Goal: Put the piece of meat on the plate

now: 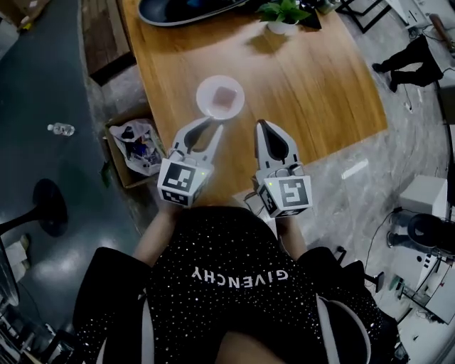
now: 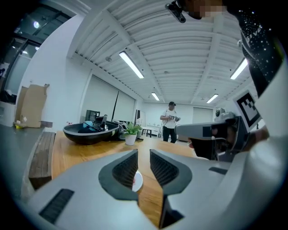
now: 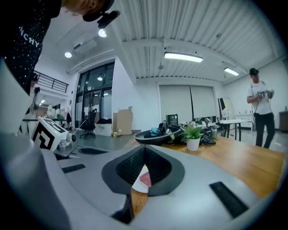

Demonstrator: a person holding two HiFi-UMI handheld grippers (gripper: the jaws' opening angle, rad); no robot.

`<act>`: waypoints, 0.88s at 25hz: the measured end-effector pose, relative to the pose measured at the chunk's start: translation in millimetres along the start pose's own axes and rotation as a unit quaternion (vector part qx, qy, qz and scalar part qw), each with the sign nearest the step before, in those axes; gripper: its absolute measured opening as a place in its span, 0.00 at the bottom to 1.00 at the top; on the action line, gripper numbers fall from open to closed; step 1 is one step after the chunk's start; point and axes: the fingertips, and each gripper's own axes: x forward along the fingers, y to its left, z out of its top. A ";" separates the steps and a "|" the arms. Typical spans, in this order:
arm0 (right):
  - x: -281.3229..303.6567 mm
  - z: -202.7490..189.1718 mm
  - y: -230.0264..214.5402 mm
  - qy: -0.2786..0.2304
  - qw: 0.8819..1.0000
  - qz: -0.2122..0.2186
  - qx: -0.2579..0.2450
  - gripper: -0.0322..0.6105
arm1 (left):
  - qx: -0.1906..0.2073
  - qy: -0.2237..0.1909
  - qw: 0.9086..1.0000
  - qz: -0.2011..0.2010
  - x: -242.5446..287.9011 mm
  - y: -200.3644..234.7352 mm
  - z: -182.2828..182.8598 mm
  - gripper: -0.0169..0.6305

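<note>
A white plate (image 1: 210, 106) sits on the wooden table (image 1: 320, 92), and a reddish piece of meat (image 1: 226, 95) lies on it. Both grippers hover near the table's front edge, a little short of the plate. My left gripper (image 1: 205, 128) is open by a narrow gap, with nothing between its jaws. My right gripper (image 1: 261, 125) is shut and empty, its tips touching. In the left gripper view the plate (image 2: 137, 181) shows through the gap of the left gripper (image 2: 144, 155). In the right gripper view the meat (image 3: 145, 179) on the plate (image 3: 138, 185) shows below the tips of the right gripper (image 3: 145, 150).
A large black bowl (image 1: 185, 8) and a potted plant (image 1: 283, 14) stand at the table's far end. On the floor to the left are an open cardboard box (image 1: 135, 146), a water bottle (image 1: 62, 129) and a wooden bench (image 1: 103, 32). A person (image 2: 170, 128) stands beyond the table.
</note>
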 end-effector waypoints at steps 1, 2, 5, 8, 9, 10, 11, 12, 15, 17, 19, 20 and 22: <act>-2.2 0.3 3.3 0.001 1.000 0.000 -0.006 0.07 | -0.001 -0.002 1.000 0.000 -3.5 -0.7 -0.7 0.17; -4.7 0.0 5.3 -0.001 1.000 -0.001 -0.004 0.07 | -0.001 -0.004 1.000 -0.001 -6.9 -1.5 -1.1 0.17; -13.5 -6.8 7.0 -0.003 1.000 -0.006 0.030 0.07 | 0.001 -0.010 1.000 -0.002 -18.1 -5.1 -0.6 0.17; -24.6 -9.3 15.5 -0.005 0.999 -0.011 0.053 0.07 | 0.010 -0.012 1.000 0.000 -34.9 -9.0 -1.0 0.11; -28.2 -9.0 19.8 -0.006 0.998 -0.011 0.053 0.07 | 0.013 -0.012 1.000 0.002 -40.9 -9.7 -1.4 0.09; -31.7 -8.9 24.3 -0.006 0.999 -0.013 0.052 0.07 | 0.015 -0.013 1.000 0.003 -46.9 -10.5 -1.9 0.08; -35.3 -9.2 28.4 -0.005 0.999 -0.014 0.050 0.07 | 0.016 -0.015 1.000 0.003 -52.6 -11.5 -2.2 0.08; -38.7 -9.8 32.1 -0.006 0.999 -0.015 0.050 0.07 | 0.019 -0.016 1.000 0.003 -57.8 -13.0 -2.1 0.07; -47.3 -12.5 43.1 -0.005 0.998 -0.018 0.055 0.07 | 0.026 -0.021 0.999 0.001 -72.6 -18.3 -0.3 0.04; -52.7 -14.4 52.3 -0.003 0.998 -0.022 0.053 0.07 | 0.024 -0.014 1.000 -0.001 -83.2 -19.8 -10.5 0.04; -57.9 -15.7 62.4 0.001 0.999 -0.029 0.040 0.07 | 0.019 0.001 1.000 -0.004 -93.2 -19.6 -28.8 0.04; -60.3 -16.4 67.6 0.003 0.999 -0.031 0.031 0.07 | 0.019 0.004 1.000 -0.006 -97.7 -20.1 -33.1 0.04; -65.0 -18.0 77.2 0.005 0.999 -0.035 0.019 0.07 | 0.022 0.001 1.000 -0.010 -106.0 -22.2 -31.7 0.04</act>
